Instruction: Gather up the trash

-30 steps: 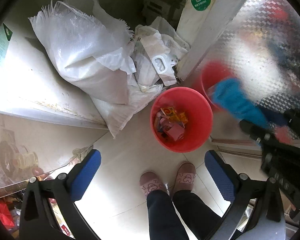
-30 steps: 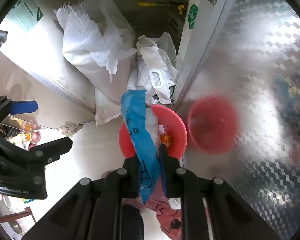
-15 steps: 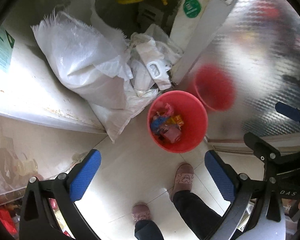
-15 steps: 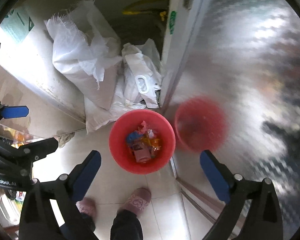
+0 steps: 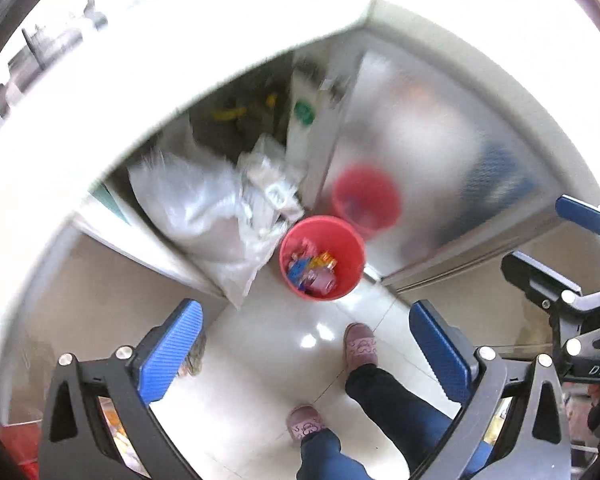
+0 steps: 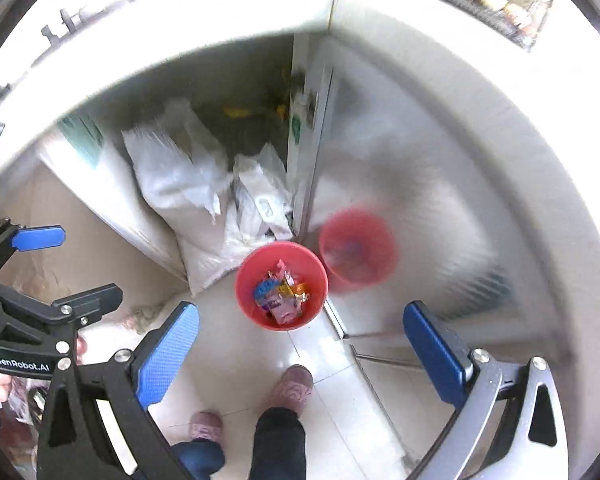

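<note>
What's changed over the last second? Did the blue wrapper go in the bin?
Yes. The right gripper, which was clamped on the blue wrapper, has just been opening and is now empty; the wrapper lies in the red bin among the other trash. Both grippers have pulled up and away, so the bin looks smaller. The left gripper stayed open and empty. The bin and white sacks kept their places.

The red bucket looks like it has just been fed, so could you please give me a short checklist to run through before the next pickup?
1. Right gripper empty: ok; its jaws have just been opening, nothing between them.
2. Left gripper empty and open: ok.
3. Blue wrapper inside the red bucket: ok.
4. Bucket upright on the floor: ok.
5. Room left in the bucket: ok, trash only covers the bottom.
6. More trash within reach: cannot tell.
</note>
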Tool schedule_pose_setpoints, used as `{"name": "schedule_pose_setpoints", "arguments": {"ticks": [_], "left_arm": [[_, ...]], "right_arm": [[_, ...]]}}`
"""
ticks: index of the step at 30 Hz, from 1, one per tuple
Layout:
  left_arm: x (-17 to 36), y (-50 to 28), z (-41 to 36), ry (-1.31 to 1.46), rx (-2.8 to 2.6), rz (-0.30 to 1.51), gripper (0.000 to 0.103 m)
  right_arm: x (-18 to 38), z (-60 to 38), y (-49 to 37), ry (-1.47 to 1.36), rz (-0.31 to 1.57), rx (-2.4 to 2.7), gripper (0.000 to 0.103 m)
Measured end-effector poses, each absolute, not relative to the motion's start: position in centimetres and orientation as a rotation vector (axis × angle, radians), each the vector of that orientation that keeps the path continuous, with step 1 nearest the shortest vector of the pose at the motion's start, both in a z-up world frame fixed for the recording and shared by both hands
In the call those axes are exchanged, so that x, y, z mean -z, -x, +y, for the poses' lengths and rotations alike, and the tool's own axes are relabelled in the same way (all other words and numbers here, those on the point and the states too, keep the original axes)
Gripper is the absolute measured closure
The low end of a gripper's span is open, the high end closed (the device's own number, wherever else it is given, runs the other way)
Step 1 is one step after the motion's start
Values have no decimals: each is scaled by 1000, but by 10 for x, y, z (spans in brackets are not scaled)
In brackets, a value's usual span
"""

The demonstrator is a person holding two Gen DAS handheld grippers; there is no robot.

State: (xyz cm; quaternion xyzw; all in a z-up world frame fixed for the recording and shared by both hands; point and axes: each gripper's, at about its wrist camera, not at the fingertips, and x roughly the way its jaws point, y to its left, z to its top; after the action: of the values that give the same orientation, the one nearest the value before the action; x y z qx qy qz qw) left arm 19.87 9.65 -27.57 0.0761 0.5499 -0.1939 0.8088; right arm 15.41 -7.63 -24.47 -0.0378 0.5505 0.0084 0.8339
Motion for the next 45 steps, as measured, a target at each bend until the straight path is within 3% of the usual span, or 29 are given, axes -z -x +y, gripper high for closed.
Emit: {"name": "schedule_pose_setpoints", "arguments": {"ticks": [13, 23, 45], "left_arm": [[66, -101, 120, -203, 528, 880, 0], [-33, -26, 118, -151, 593, 713, 0], [-63, 84, 122, -171, 575, 637, 0]], "right_arm": [[34, -53, -47, 50, 898, 130, 1], [-48, -60, 13, 0, 784, 154, 1], [-84, -59, 120, -39, 678, 180, 1]]}}
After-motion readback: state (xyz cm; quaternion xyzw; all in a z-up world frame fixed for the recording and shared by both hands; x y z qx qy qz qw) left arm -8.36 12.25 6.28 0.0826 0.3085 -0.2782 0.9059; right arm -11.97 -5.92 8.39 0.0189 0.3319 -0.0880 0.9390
